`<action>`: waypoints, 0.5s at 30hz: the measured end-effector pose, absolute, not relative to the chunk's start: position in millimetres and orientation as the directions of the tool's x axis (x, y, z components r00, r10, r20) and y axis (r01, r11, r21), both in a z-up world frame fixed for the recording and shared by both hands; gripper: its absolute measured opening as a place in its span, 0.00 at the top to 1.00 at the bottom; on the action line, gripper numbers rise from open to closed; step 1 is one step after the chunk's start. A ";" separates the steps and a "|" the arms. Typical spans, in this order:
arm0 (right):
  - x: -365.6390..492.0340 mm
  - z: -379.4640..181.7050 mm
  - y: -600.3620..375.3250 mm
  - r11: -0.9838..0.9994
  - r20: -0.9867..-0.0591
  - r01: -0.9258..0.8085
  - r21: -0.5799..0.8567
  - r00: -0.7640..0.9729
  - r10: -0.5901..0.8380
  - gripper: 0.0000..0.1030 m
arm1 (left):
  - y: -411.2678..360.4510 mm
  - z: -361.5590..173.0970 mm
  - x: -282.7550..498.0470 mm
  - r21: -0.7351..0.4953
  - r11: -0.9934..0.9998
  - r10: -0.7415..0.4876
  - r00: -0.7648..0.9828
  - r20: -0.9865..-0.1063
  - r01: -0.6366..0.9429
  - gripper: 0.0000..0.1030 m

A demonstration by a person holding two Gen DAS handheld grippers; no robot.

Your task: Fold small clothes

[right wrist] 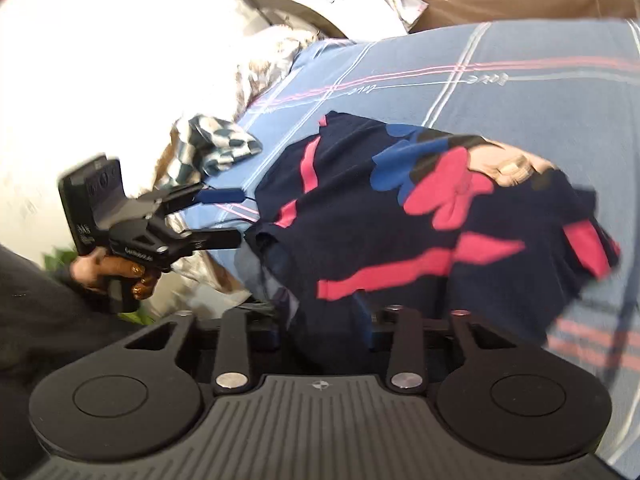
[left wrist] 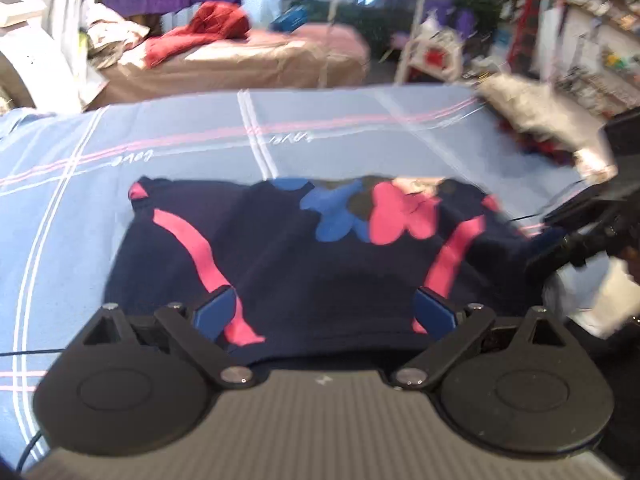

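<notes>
Navy floral garment [left wrist: 304, 256] lies spread on blue plaid bedsheet [left wrist: 192, 140], soft, light, floppy, best pinched at hem corners. Left gripper [left wrist: 326, 312] wide apart, nothing held. Right gripper [right wrist: 324, 326] narrow, seemingly pinching the garment's edge, blurry. Checkered cloth [right wrist: 218, 146] nearby, grey clothes pile [left wrist: 536, 116] near far corner, neither blocking

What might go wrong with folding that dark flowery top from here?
1. The right hand-held gripper has cloth bunched between its fingers; it may drag the navy top into creases rather than a clean fold.
2. The left hand-held gripper stands wide open over the hem, holding nothing, so that side could slide across the blue sheet.
3. The checkered cloth lying close by might get caught up.
</notes>
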State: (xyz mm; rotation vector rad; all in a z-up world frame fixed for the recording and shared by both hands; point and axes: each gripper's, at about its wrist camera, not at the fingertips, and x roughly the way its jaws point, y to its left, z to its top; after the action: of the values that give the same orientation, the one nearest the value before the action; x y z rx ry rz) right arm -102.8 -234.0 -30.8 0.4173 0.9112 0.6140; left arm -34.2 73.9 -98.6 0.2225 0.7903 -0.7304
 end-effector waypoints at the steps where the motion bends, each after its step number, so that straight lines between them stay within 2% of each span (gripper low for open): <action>1: -96.2 -32.4 -228.4 0.789 -0.638 -0.321 0.523 0.466 0.613 0.49 | 60.4 -107.1 -31.4 -0.039 0.754 -0.461 0.486 -0.743 0.655 0.13; 4: -83.6 -43.7 -206.0 0.859 -0.738 -0.346 0.378 0.447 0.505 0.48 | 38.0 -133.4 -27.6 0.037 0.767 -0.354 0.470 -0.808 0.641 0.15; 6: -80.6 -55.0 -198.7 0.886 -0.796 -0.346 0.310 0.416 0.441 0.48 | 33.6 -146.2 -26.3 0.037 0.786 -0.318 0.455 -0.832 0.617 0.14; 8: -83.9 -65.5 -198.3 0.890 -0.813 -0.353 0.288 0.401 0.422 0.46 | 35.0 -151.0 -26.3 0.019 0.809 -0.314 0.460 -0.830 0.587 0.10; 10: -84.9 -72.1 -197.9 0.892 -0.819 -0.345 0.292 0.392 0.419 0.35 | 34.0 -151.5 -27.3 0.019 0.819 -0.307 0.467 -0.829 0.573 0.08; 12: -82.1 -72.5 -199.4 0.888 -0.813 -0.333 0.317 0.387 0.435 0.30 | 33.1 -152.1 -27.8 0.029 0.823 -0.295 0.470 -0.832 0.568 0.06; 15: -77.5 -69.7 -202.2 0.884 -0.815 -0.340 0.320 0.376 0.440 0.30 | 30.7 -151.4 -27.6 0.037 0.827 -0.284 0.473 -0.834 0.561 0.05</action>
State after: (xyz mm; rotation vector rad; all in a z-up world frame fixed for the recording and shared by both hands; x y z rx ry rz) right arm -77.5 -202.2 -69.7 0.1051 1.0751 0.5000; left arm -27.6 30.7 -151.4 0.3267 0.9458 -0.5279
